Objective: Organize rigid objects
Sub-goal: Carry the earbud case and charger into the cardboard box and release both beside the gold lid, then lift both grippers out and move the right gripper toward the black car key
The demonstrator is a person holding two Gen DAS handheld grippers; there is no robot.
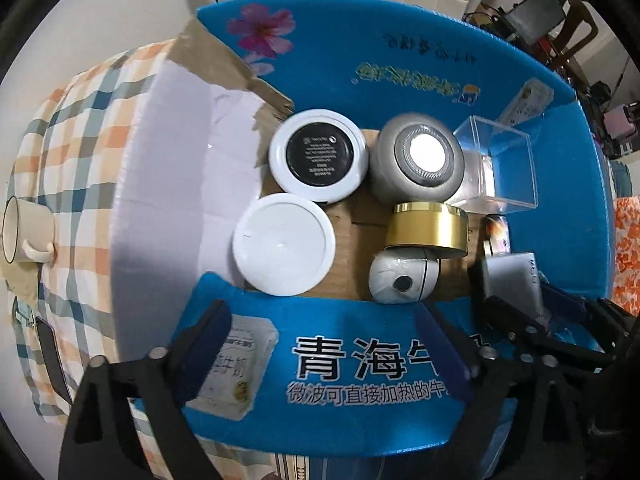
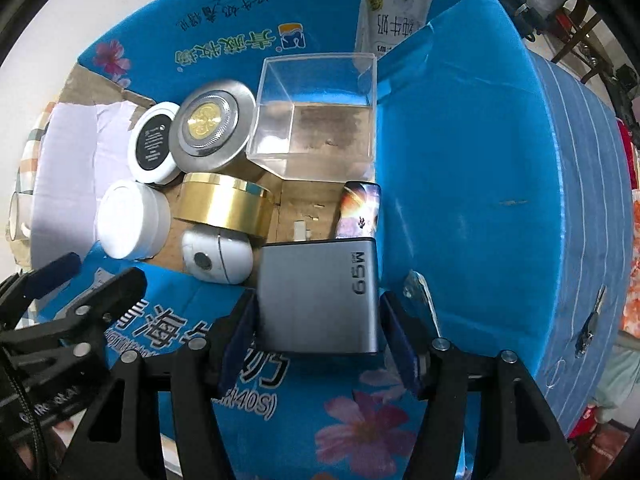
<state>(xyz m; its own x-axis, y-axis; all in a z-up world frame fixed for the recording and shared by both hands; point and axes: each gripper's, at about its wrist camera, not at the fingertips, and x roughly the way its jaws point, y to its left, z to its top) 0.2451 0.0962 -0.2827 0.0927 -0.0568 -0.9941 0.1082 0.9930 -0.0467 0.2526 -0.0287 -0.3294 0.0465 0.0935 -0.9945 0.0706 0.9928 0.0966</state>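
Packing step under way. Left gripper (image 1: 324, 344) jaws wide apart, empty, above blue cardboard box (image 1: 400, 80). Right gripper (image 2: 318, 336) brackets grey square charger block (image 2: 316, 296) at near right of box; pad contact unclear. Next: release the charger, withdraw.

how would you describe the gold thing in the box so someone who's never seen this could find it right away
Look inside the open blue cardboard box, at the cluster of round containers on its brown floor. The gold tin lies between the grey round case with a coin-like centre and the small white egg-shaped gadget. It is the only shiny gold piece; its neighbours are white or grey.
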